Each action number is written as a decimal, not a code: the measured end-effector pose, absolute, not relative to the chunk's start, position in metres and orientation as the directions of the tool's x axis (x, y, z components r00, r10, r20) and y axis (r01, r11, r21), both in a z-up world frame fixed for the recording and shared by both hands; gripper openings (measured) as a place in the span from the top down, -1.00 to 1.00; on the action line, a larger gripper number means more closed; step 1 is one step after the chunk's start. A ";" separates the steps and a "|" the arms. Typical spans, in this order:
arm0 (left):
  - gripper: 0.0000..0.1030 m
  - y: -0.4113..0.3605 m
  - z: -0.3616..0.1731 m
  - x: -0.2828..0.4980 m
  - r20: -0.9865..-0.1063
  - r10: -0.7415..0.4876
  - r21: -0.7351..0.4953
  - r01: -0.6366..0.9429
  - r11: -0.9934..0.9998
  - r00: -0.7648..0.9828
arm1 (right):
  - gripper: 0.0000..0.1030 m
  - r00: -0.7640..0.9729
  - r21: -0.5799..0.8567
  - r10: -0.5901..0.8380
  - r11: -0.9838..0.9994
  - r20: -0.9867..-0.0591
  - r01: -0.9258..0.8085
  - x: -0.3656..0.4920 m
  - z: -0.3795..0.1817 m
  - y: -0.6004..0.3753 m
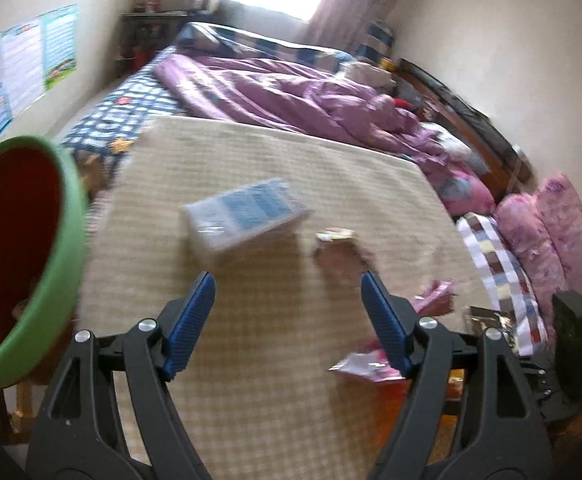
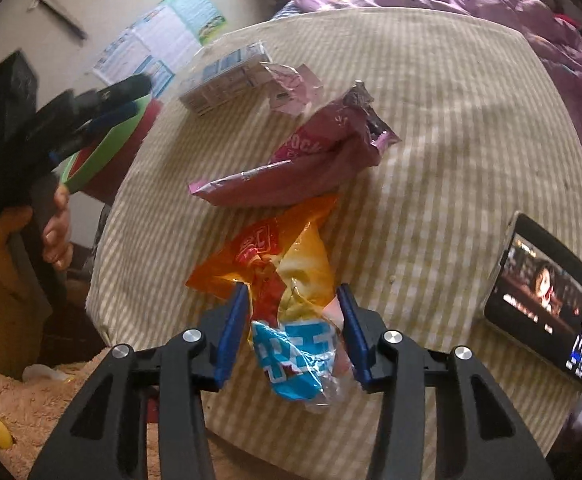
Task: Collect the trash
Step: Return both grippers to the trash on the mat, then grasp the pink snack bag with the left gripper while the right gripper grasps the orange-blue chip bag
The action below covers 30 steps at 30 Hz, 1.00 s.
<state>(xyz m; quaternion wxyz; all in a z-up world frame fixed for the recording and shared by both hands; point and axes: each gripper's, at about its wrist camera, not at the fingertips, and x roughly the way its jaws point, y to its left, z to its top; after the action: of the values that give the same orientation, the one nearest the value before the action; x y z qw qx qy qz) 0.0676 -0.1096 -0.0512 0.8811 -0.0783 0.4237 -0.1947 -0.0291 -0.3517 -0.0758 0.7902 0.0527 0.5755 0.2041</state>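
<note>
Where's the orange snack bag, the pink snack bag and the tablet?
orange snack bag (image 2: pixel 275 256): right wrist view, on its crinkled orange middle.
pink snack bag (image 2: pixel 311 160): right wrist view, on its pink front.
tablet (image 2: pixel 547 304): right wrist view, on its lit screen.

L claw (image 1: pixel 287 316) gaping, R claw (image 2: pixel 293 334) half-closed, both angled down

A crumpled orange, yellow and blue snack bag (image 2: pixel 287 304) lies on the checked table (image 2: pixel 451 128). Beyond it lies a pink wrapper (image 2: pixel 307 160), then a small torn pink packet (image 2: pixel 291 88) beside a blue-and-white tissue pack (image 2: pixel 227 80).
</note>
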 end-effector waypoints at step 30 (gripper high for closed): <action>0.47 -0.117 -0.079 0.054 -0.815 -0.246 -0.213 0.122 0.969 0.525 | 0.23 0.343 0.355 0.475 0.864 -0.810 -0.359 0.013 -0.053 -0.335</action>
<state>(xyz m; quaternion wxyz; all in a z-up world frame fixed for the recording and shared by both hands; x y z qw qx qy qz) 0.0540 -0.1168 -0.0787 0.8709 -0.0648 0.4756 -0.1057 0.0127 -0.3347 -0.0535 0.8175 0.0567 0.5133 0.2550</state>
